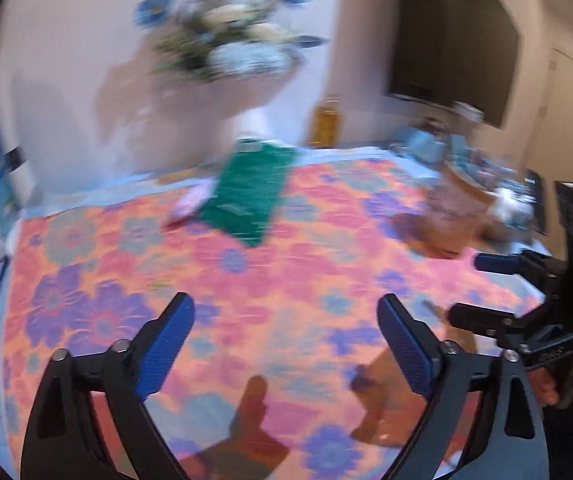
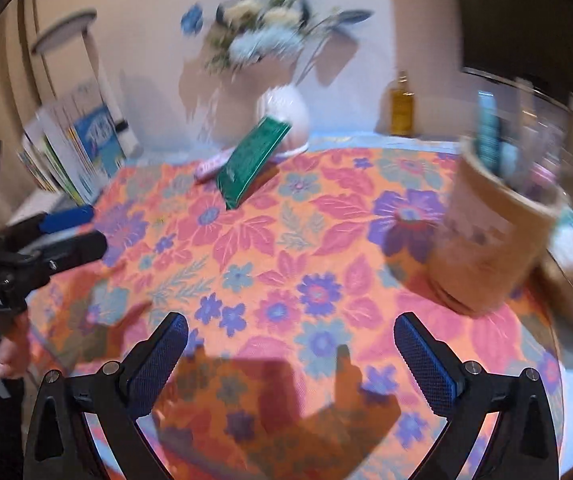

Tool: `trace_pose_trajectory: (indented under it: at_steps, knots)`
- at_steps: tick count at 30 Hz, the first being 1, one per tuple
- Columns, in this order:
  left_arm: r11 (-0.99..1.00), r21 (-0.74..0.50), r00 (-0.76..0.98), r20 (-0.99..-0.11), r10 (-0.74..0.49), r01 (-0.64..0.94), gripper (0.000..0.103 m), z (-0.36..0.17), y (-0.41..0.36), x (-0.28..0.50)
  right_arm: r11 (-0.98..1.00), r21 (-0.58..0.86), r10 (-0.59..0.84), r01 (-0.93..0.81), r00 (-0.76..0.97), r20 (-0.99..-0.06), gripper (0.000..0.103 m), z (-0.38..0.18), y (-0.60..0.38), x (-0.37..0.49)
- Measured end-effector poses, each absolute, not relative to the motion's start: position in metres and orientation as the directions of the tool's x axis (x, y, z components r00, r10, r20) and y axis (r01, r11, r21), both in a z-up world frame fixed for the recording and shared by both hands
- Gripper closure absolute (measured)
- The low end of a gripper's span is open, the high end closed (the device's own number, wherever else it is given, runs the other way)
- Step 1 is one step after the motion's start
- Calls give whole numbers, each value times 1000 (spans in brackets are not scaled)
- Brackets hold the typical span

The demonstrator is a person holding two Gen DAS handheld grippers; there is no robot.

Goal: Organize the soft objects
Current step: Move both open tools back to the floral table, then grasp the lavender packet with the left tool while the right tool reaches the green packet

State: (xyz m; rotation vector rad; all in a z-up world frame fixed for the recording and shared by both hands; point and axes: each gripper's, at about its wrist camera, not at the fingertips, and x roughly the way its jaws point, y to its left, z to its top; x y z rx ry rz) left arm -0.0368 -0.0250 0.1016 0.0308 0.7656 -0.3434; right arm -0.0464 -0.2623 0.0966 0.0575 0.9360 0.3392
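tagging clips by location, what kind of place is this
Most likely a home living or dining room. A table under a floral tablecloth stands against a wall, with a white vase of flowers, a stack of books or magazines and a dark screen on the wall.

We see lots of free room on the flowery cloth [image 2: 270, 248] in the middle, right in front of both grippers. At 12 o'clock a green box [image 2: 252, 160] leans on a pink thing [image 2: 212, 168], with the white vase [image 2: 286, 120] of flowers just behind, so the way there is blocked. At 2 o'clock a tall brown cup [image 2: 482, 240] full of stuff stands in the way. At 10 o'clock books [image 2: 74, 148] lean by the wall. A yellow bottle [image 2: 402, 108] stands at 1 o'clock, far back.
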Motion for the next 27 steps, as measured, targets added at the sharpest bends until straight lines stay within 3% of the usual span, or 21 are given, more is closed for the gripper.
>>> trace_pose_trajectory:
  at_steps: [3, 9, 12, 21, 27]
  knots:
    - [975, -63, 667, -720, -192, 214, 1, 79, -2, -8, 936, 233, 341, -265, 509, -791, 0, 90, -243, -13]
    - [993, -91, 659, -743, -119, 76, 1, 25, 37, 20, 931, 306, 365, -200, 503, -783, 0, 64, -218, 51]
    - [985, -170, 610, -777, -155, 34, 2, 14, 49, 28, 929, 319, 369, -187, 515, -773, 0, 46, -211, 59]
    - [948, -317, 629, -737, -246, 0, 1, 13, 72, 29, 945, 274, 326, -177, 484, -812, 0, 27, -199, 62]
    - [970, -243, 603, -772, -202, 13, 2, 12, 59, 33, 930, 336, 367, -151, 469, -804, 0, 26, -207, 64]
